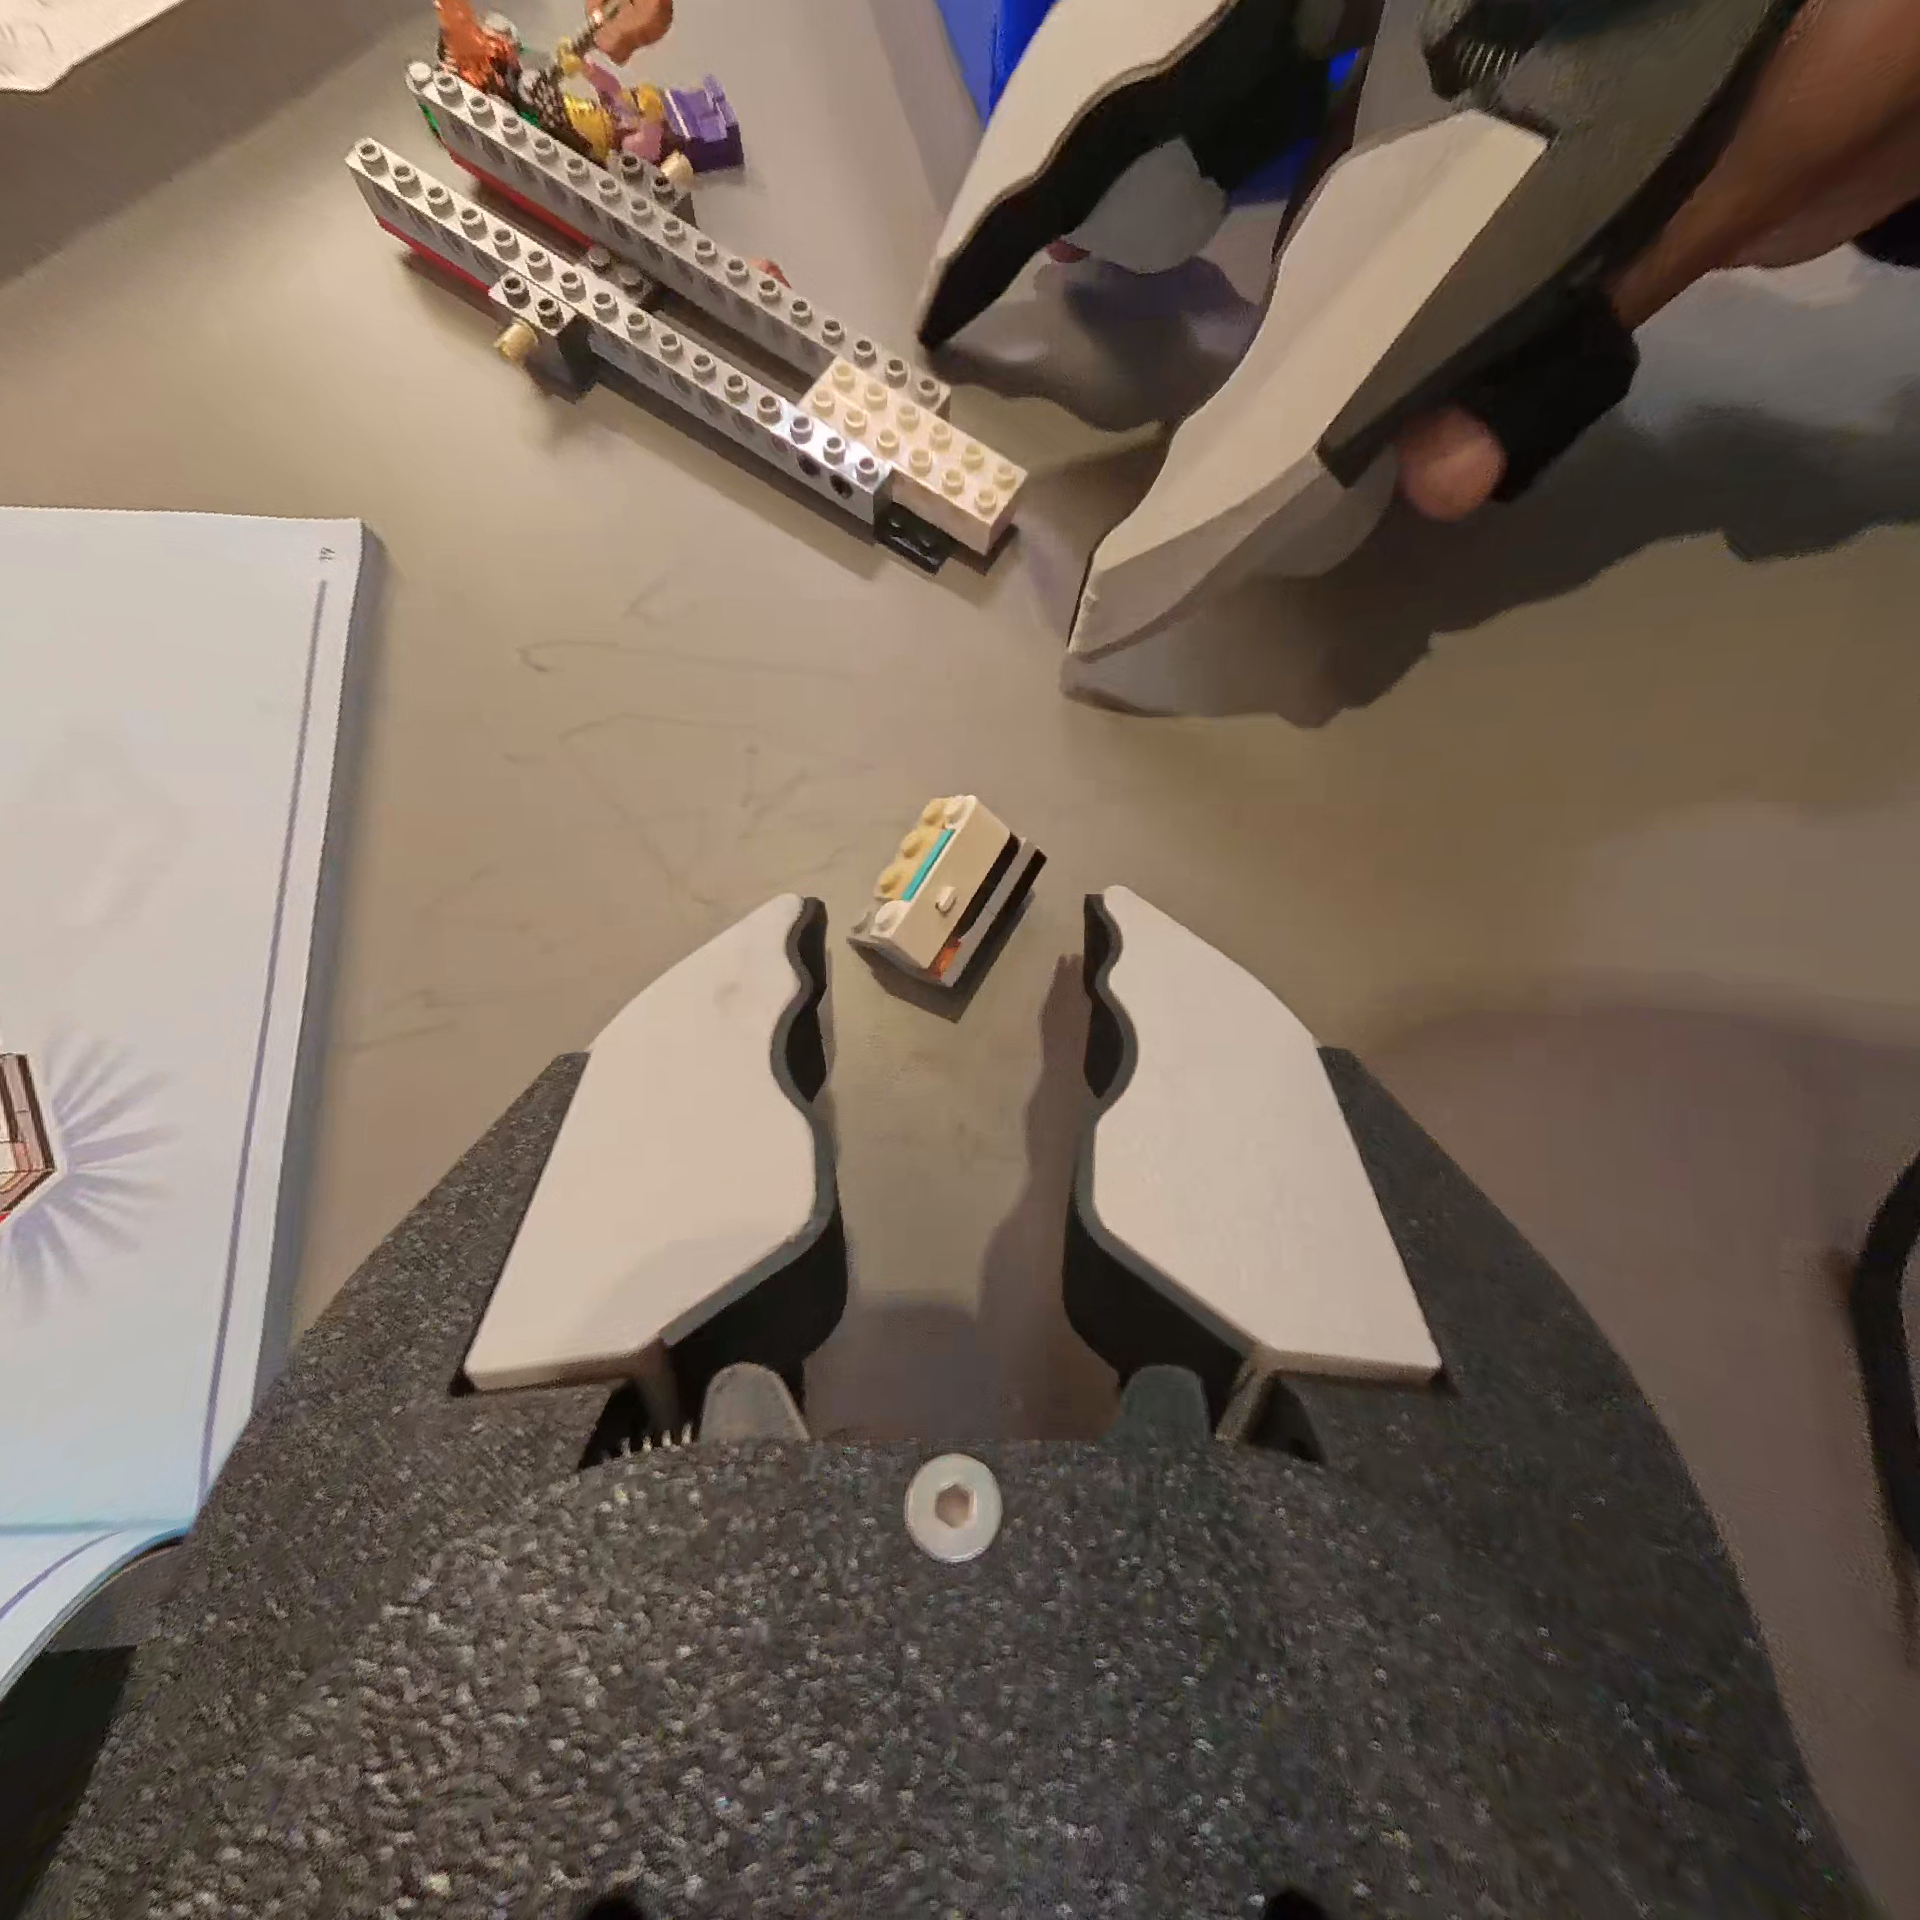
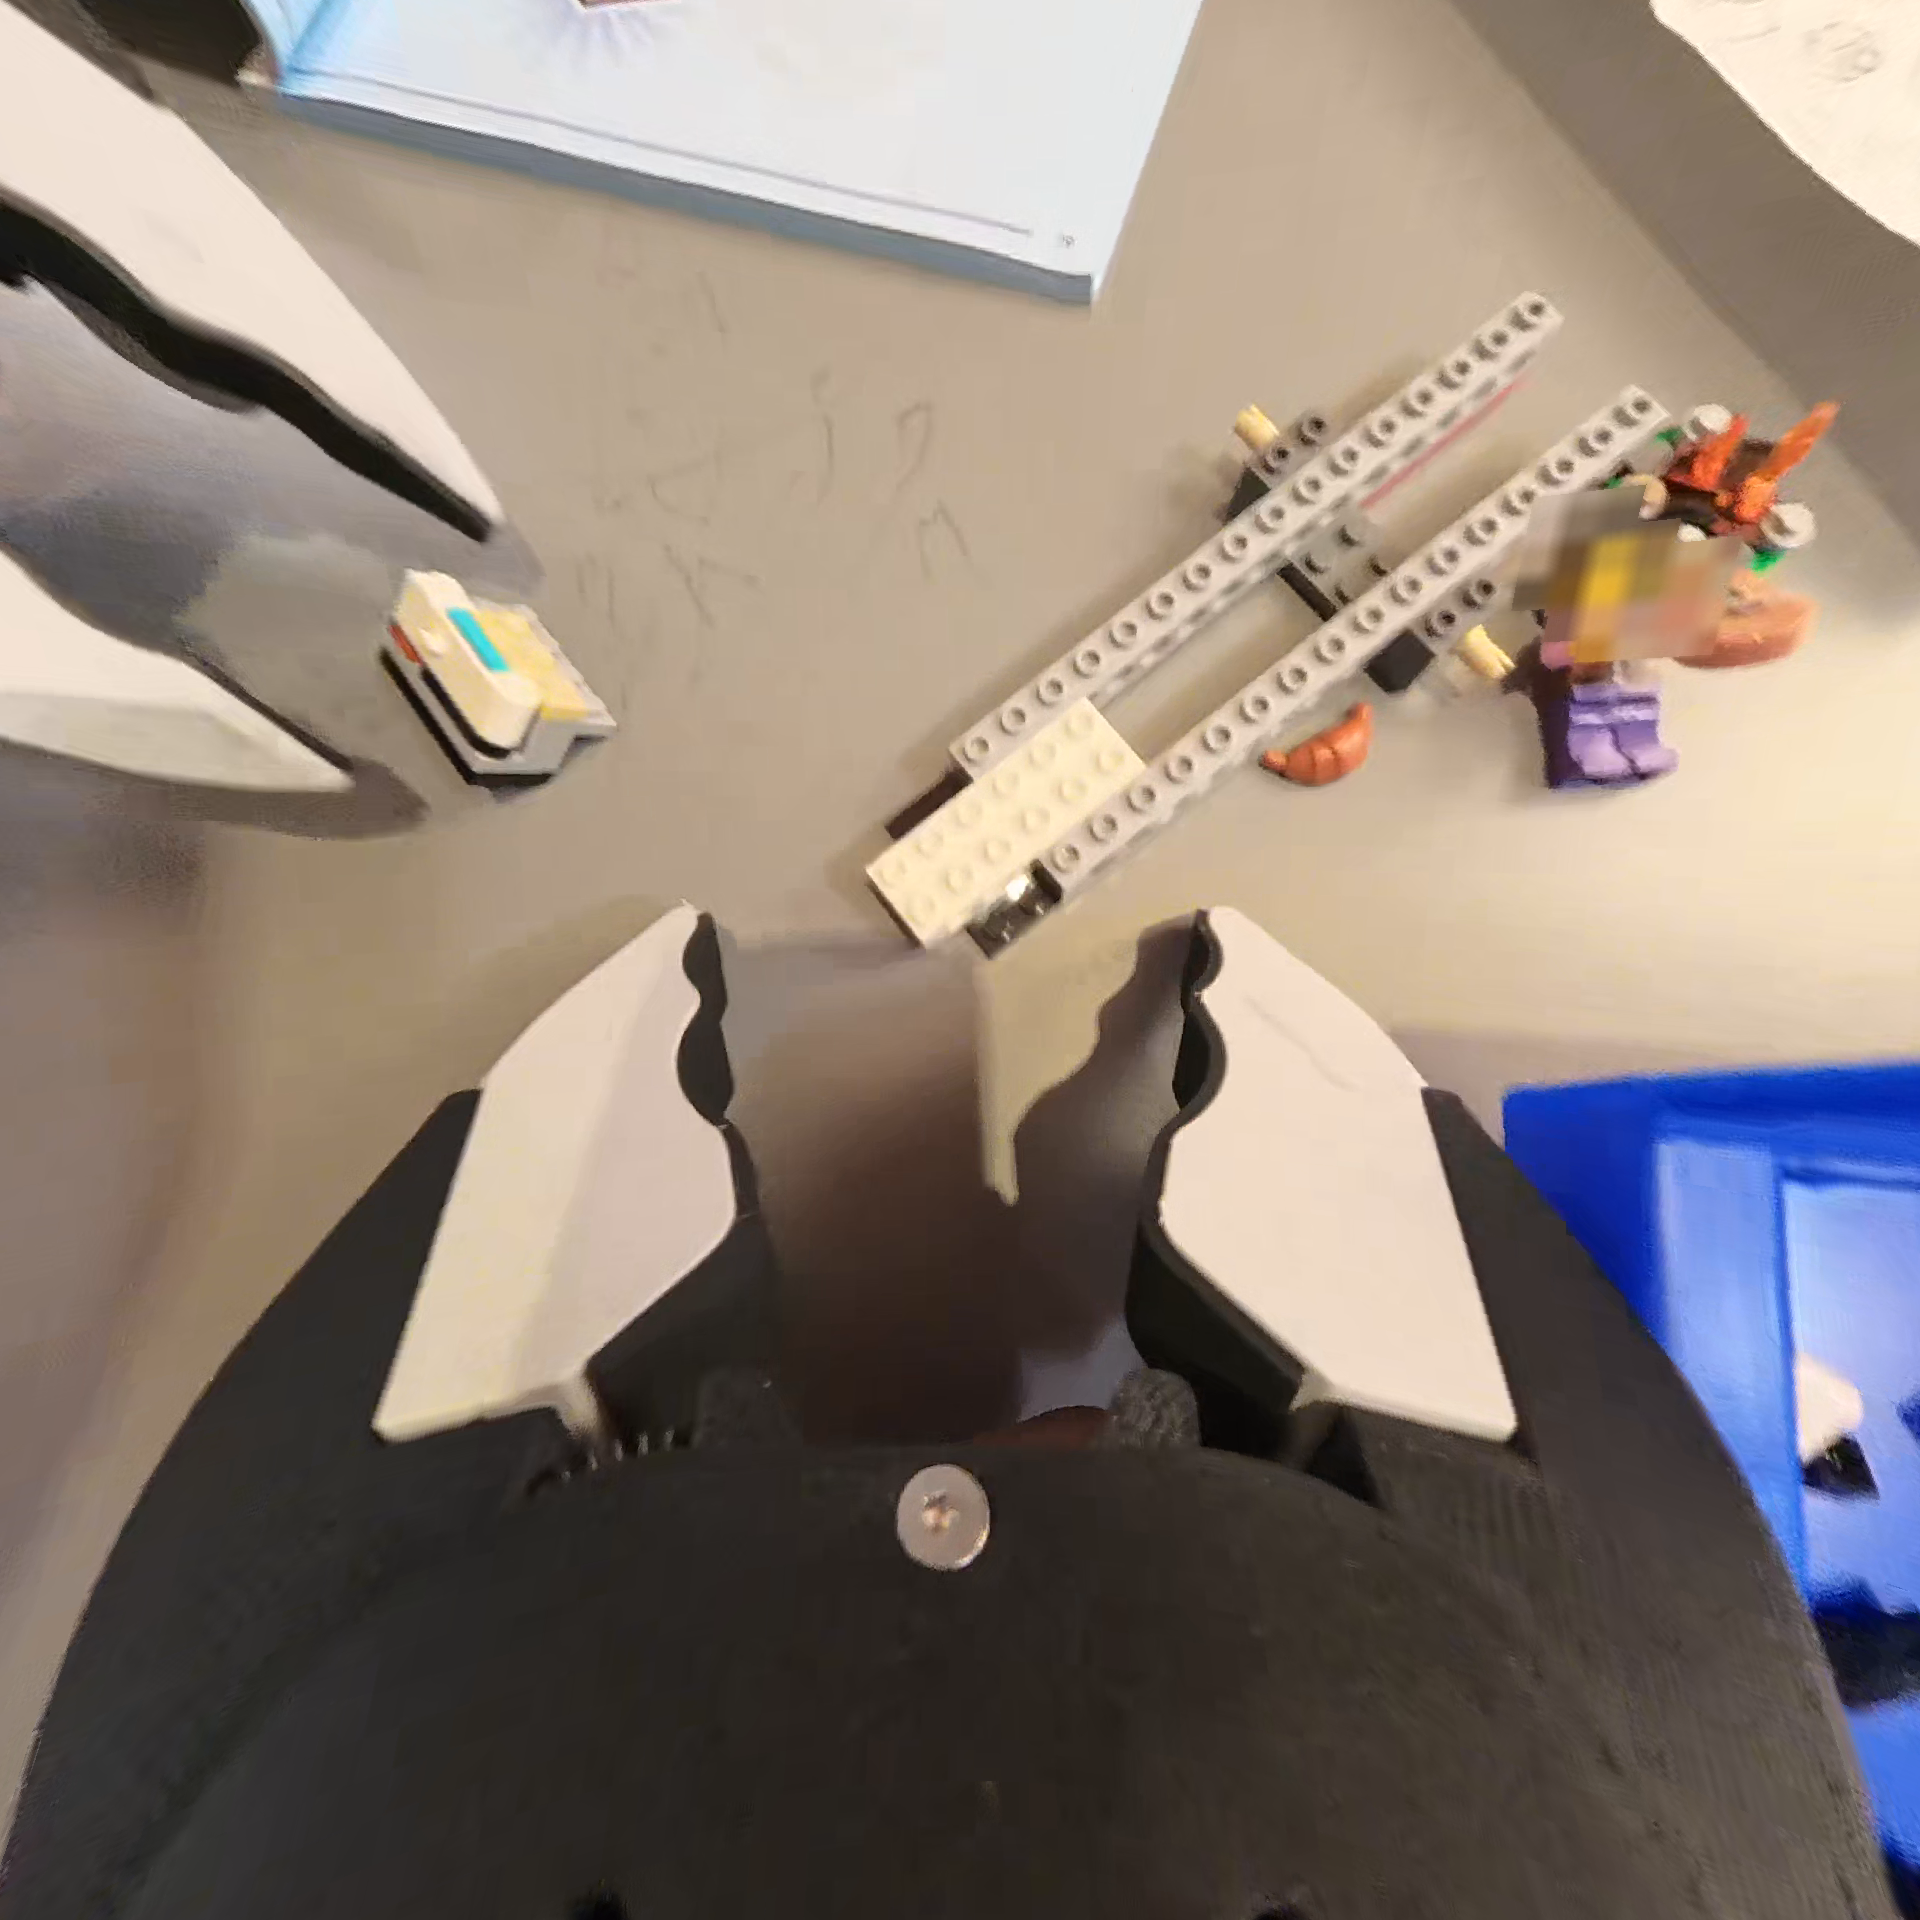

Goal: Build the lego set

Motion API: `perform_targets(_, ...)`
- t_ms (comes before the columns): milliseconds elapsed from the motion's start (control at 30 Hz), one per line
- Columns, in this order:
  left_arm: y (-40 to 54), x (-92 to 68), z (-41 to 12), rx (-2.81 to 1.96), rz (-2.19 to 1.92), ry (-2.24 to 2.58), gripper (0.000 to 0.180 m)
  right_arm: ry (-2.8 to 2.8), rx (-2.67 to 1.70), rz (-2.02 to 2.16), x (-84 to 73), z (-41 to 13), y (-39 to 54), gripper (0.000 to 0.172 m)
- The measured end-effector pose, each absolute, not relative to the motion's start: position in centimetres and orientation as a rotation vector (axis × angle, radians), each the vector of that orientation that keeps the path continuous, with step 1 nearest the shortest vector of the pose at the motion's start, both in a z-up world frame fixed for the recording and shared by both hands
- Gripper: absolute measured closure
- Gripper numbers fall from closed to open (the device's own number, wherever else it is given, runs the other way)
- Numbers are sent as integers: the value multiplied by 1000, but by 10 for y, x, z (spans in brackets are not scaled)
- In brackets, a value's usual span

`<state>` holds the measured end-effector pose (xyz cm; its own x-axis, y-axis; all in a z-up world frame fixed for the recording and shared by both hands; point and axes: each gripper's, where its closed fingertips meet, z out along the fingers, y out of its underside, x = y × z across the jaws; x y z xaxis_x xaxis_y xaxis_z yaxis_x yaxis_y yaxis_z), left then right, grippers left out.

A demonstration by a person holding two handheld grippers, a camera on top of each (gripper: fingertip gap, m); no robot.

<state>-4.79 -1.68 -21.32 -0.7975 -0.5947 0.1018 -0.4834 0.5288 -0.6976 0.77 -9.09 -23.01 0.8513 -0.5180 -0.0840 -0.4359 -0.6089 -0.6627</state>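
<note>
Your left gripper (image 1: 956,925) has its fingers spread with nothing pinched; a small brick block (image 1: 943,896) lies on the table (image 1: 623,748) just ahead of the tips, nearer the left pad (image 1: 805,935) with a sliver of bare table showing between them, and a wider strip of table before the right pad. Past the block the table runs bare up to the long grey frame (image 1: 665,270), whose white plate end (image 1: 914,447) points back toward your fingers. To the left of your fingers the booklet (image 1: 156,935) has its edge well apart from the block, with free table between. Your right gripper (image 2: 951,935) is also spread wide and bare; the white plate end (image 2: 997,821) of the frame sits just ahead of the gap, close to the tips but not between them. To the right of those fingers a blue bin (image 2: 1714,1247) stands near. Beyond the frame lie a brown croissant piece (image 2: 1320,750) and a purple figure (image 2: 1605,727).
</note>
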Motion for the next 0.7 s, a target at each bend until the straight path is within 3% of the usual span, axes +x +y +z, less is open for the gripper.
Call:
perform_targets(167,-22,-50,-221,-918,-1049,2607,156,603,-2294,-34,-14,-227,-65,97)
perform_targets(467,2,-58,-220,-1012,-1048,2497,156,544,-2277,-43,-25,-222,-48,98)
perform_targets(700,4,-57,-215,-1020,-1077,2458,144,661,-2302,-74,12,-227,-57,90)
